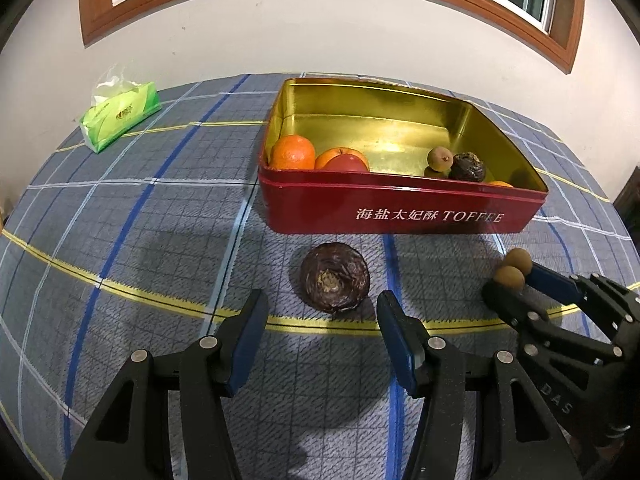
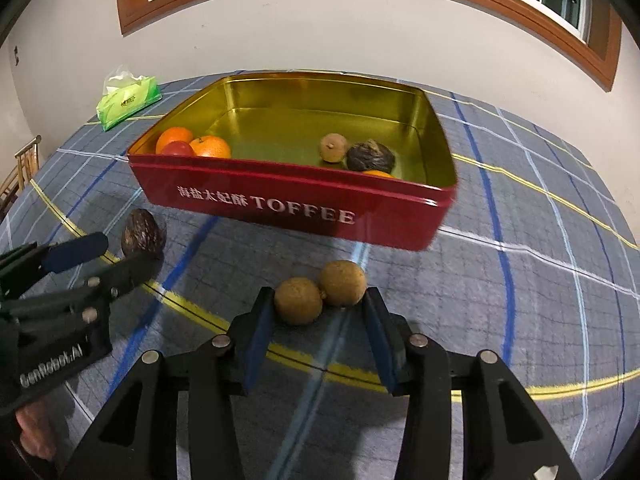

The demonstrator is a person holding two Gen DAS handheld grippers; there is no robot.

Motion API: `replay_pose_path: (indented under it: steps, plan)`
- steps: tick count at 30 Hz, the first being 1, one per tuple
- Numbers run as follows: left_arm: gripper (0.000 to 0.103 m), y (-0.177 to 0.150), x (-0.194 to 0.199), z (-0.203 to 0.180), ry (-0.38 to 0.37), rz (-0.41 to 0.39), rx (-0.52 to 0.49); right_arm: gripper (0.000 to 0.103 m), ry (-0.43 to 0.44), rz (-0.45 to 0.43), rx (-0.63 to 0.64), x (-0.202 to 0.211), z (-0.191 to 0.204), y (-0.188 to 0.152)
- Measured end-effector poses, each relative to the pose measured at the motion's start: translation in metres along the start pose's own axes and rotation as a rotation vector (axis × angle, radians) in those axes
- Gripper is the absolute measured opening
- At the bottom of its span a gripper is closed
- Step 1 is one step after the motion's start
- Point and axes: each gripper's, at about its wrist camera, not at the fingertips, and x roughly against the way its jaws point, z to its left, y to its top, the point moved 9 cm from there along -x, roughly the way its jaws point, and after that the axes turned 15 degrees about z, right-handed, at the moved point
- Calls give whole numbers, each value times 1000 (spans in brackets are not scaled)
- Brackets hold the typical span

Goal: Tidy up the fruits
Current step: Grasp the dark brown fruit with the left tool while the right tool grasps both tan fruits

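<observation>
A dark wrinkled fruit (image 1: 335, 278) lies on the checked cloth in front of the red toffee tin (image 1: 400, 208). My left gripper (image 1: 322, 298) is open, its blue pads on either side of that fruit and clear of it. In the right wrist view the left gripper (image 2: 124, 252) sits beside the same dark fruit (image 2: 142, 232). My right gripper (image 2: 319, 294) is shut on two small brown round fruits (image 2: 320, 292) lying side by side, one pad on each outer end. The tin (image 2: 300, 196) holds oranges (image 2: 210, 147), a red fruit (image 2: 180, 148), a brown fruit (image 2: 333, 147) and a dark fruit (image 2: 370, 157).
A green tissue pack (image 1: 120, 120) lies at the table's far left, near the wall. A wooden chair (image 2: 20, 172) stands past the left edge. A person's hand (image 2: 36, 432) holds the left gripper. Bare cloth stretches to the left and right of the tin.
</observation>
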Motion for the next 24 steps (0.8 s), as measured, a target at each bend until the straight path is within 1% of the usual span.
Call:
replay_pose_path:
  steps: [8, 17, 18, 19, 22, 24]
  plan:
    - [57, 8, -7, -3, 23, -4, -12, 42, -21, -7, -47, 0, -25, -2]
    - [57, 11, -13, -3, 37, -1, -13, 42, -21, -9, -51, -1, -26, 0]
    - [55, 10, -13, -3, 36, -1, -11, 42, -21, -9, -51, -1, -26, 0]
    - [49, 10, -12, -3, 33, -4, -12, 42, -21, -9, -51, -1, -26, 0]
    - [38, 10, -11, -6, 32, -13, -24, 42, -21, -9, -51, -2, -27, 0]
    - [38, 10, -10, -7, 32, -13, -21, 42, -21, -9, -51, -2, -26, 0]
